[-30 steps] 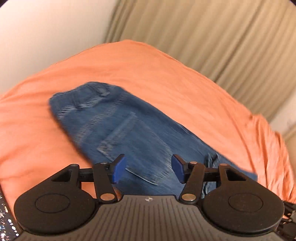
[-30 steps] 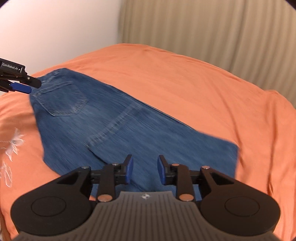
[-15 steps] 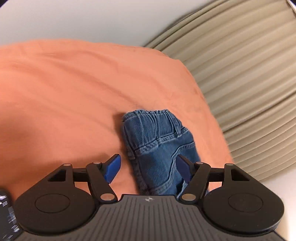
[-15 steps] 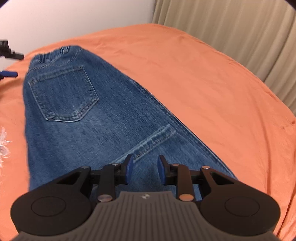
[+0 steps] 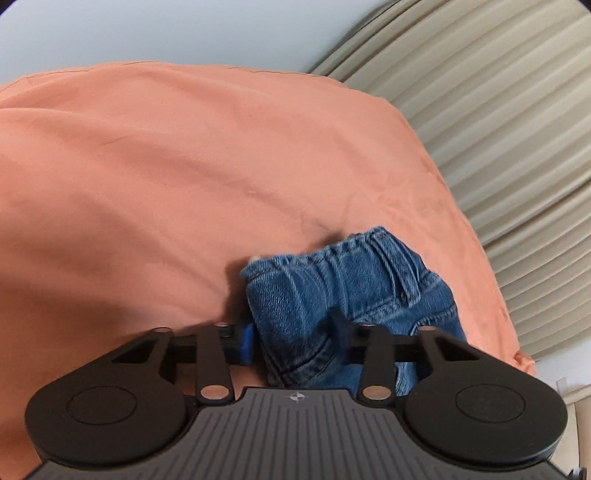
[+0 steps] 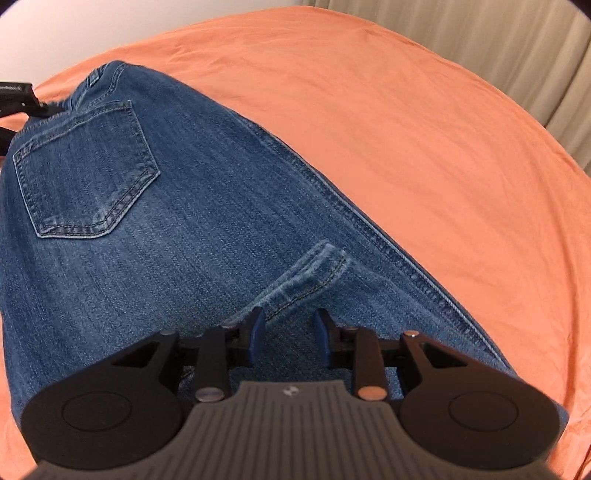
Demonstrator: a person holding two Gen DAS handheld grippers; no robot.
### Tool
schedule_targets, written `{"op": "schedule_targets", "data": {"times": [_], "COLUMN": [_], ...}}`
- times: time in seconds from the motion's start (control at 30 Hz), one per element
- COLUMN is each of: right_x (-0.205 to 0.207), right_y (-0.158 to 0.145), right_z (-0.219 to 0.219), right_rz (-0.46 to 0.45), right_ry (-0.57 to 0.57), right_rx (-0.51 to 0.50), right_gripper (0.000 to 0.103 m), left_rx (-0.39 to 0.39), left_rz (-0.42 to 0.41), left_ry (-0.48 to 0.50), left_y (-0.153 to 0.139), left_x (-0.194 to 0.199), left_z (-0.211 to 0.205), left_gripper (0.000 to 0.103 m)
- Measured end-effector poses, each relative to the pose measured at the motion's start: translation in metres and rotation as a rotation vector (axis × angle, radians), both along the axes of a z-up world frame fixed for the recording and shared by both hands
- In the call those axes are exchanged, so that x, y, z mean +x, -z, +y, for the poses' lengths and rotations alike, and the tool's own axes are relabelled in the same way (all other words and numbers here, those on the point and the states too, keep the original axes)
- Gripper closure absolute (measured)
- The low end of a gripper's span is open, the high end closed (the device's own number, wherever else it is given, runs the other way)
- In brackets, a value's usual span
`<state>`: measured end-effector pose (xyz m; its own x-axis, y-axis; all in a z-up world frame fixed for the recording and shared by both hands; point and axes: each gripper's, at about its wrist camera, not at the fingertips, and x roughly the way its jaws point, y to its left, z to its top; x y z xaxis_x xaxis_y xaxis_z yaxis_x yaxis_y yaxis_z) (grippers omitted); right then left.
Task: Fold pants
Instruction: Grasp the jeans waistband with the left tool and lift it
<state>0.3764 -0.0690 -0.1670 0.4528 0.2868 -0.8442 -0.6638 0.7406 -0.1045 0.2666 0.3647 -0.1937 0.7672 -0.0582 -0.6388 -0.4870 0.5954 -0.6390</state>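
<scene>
Blue denim jeans point(image 6: 192, 221) lie on an orange bedsheet point(image 6: 424, 129), back pocket up, folded lengthwise with a leg hem point(image 6: 314, 273) lying across the thigh. My left gripper point(image 5: 293, 338) is open with its jaws around the bunched waistband corner point(image 5: 332, 280); the denim sits between the blue pads. It also shows at the left edge of the right wrist view point(image 6: 18, 99), at the waistband. My right gripper point(image 6: 288, 332) is open just above the denim near the hem, holding nothing.
Beige pleated curtains point(image 5: 498, 110) hang beyond the bed's far edge, and a pale wall point(image 5: 147, 33) stands behind it. The orange sheet point(image 5: 184, 166) spreads wide around the jeans.
My left gripper has moved in over the waistband corner and its jaws have narrowed around the denim. My right gripper has come lower and closer to the jeans near the hem.
</scene>
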Motion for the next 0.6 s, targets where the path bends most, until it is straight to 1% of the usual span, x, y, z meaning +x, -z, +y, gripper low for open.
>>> {"op": "schedule_targets", "data": {"times": [0.07, 0.1, 0.2, 0.27, 0.37, 0.43, 0.5, 0.6], "right_x": [0.000, 0.000, 0.000, 0.001, 0.006, 0.003, -0.004, -0.020], "right_y": [0.002, 0.001, 0.002, 0.003, 0.003, -0.005, -0.019, -0.041], "right_z": [-0.002, -0.003, -0.006, -0.005, -0.003, -0.005, -0.015, -0.035], "right_rz": [0.002, 0.003, 0.009, 0.018, 0.031, 0.025, 0.011, 0.006], "right_ry": [0.008, 0.011, 0.024, 0.029, 0.044, 0.052, 0.064, 0.079], "right_rx": [0.010, 0.014, 0.020, 0.012, 0.007, 0.024, 0.082, 0.161], "right_gripper": [0.074, 0.074, 0.074, 0.074, 0.074, 0.075, 0.075, 0.075], "left_rx": [0.021, 0.051, 0.173, 0.216, 0.228, 0.252, 0.280, 0.340], "left_rz": [0.018, 0.030, 0.058, 0.055, 0.029, -0.002, -0.035, -0.100], "left_ry": [-0.003, 0.003, 0.023, 0.020, 0.007, 0.019, 0.038, 0.076], "left_y": [-0.007, -0.012, -0.035, -0.052, -0.079, -0.101, -0.124, -0.161], "left_x": [0.004, 0.005, 0.009, 0.006, 0.004, 0.001, 0.001, -0.007], "left_z": [-0.003, -0.006, -0.019, -0.027, -0.036, -0.047, -0.061, -0.096], "left_gripper": [0.070, 0.073, 0.079, 0.081, 0.082, 0.082, 0.082, 0.082]}}
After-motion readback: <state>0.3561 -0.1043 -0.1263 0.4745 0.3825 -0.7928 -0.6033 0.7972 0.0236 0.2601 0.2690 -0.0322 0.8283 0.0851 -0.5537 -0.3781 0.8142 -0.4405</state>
